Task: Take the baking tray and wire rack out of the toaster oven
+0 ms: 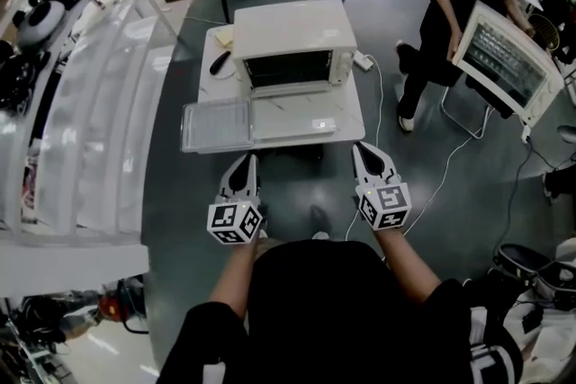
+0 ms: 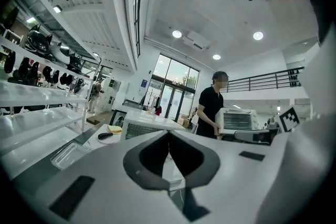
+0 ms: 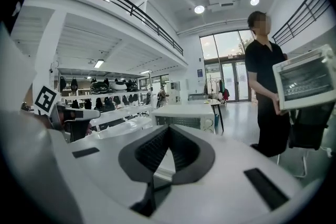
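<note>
Two grippers, left (image 1: 245,165) and right (image 1: 363,148), each have their dark-padded jaws pressed together on nothing. There are two boxy white toaster ovens. One toaster oven (image 1: 288,27) stands on the white table (image 1: 205,90) ahead of and between the two jaw pairs, its glass door (image 1: 301,114) dropped flat toward them. A person carries the second oven (image 1: 504,63) far to the right of the right jaws. One shallow, rimmed rectangular baking tray (image 1: 216,123) lies on the table just ahead of the left jaws, beside the door. Whether the wire rack sits in the oven's dark cavity cannot be told.
</note>
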